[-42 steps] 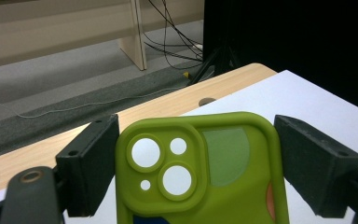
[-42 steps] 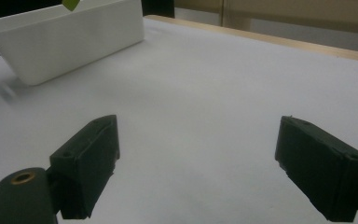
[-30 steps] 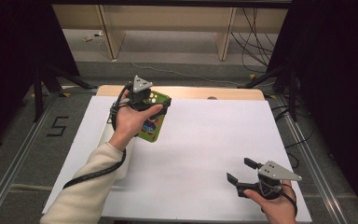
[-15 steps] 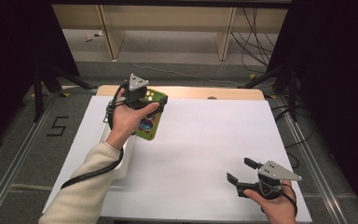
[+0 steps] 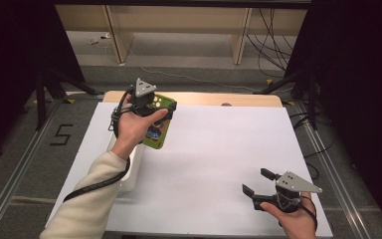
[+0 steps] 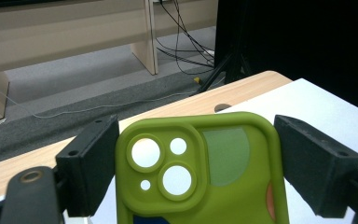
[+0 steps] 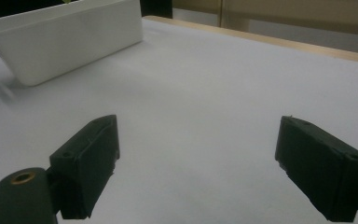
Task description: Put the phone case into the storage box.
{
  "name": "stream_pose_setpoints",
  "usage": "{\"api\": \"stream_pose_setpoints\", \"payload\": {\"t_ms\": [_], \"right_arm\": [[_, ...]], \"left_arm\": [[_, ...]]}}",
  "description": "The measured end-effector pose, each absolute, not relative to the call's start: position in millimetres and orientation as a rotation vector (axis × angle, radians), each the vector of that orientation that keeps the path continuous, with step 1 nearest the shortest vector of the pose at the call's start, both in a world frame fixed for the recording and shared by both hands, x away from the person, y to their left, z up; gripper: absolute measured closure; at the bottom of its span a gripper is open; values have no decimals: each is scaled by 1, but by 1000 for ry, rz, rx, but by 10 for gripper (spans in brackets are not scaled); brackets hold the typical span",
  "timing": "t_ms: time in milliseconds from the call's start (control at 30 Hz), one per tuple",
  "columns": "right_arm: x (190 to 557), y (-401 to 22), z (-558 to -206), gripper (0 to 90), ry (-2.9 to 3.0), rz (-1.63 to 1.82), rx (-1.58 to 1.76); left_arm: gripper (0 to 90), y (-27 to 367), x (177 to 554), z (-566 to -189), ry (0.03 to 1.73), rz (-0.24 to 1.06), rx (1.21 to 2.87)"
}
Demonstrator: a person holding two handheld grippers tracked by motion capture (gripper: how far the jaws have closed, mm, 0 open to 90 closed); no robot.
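Green phone case (image 6: pixel 200 172) is sitting clamped between the left gripper (image 5: pixel 151 107) jaws, just above the white bin (image 5: pixel 127 167). Right gripper (image 5: pixel 258 191) is waiting, jaws apart, well away from the bin. Keeping the squeeze even should prevent twisting.

Between the black jaws of the left gripper (image 6: pixel 198 179) sits an olive-green phone case (image 6: pixel 200 172) with a paler green patch beside its camera holes, a sliver of orange-pink at the edge next to the right-hand jaw and dark blue lower down. Beyond those jaws run the white table sheet (image 5: pixel 219 149) and its pale wooden edge (image 5: pixel 219 98). The right gripper (image 7: pixel 198 170) is black too, over plain white sheet, with a white tray (image 7: pixel 70 39) far off its left jaw.
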State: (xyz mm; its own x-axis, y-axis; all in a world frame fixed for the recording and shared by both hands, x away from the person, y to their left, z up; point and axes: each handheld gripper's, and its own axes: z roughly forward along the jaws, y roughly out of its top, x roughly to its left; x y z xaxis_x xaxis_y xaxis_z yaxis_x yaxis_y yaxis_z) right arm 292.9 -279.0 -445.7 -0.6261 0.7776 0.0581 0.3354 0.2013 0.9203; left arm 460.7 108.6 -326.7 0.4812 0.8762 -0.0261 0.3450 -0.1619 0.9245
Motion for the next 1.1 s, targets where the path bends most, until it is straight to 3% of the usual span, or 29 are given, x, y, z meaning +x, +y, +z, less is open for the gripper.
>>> {"api": "stream_pose_setpoints", "payload": {"t_ms": [1100], "right_arm": [[293, -280, -446, 148, 2060, 1414, 1042]], "left_arm": [[169, 125, 465, -323, 1090, 694, 1692]]}}
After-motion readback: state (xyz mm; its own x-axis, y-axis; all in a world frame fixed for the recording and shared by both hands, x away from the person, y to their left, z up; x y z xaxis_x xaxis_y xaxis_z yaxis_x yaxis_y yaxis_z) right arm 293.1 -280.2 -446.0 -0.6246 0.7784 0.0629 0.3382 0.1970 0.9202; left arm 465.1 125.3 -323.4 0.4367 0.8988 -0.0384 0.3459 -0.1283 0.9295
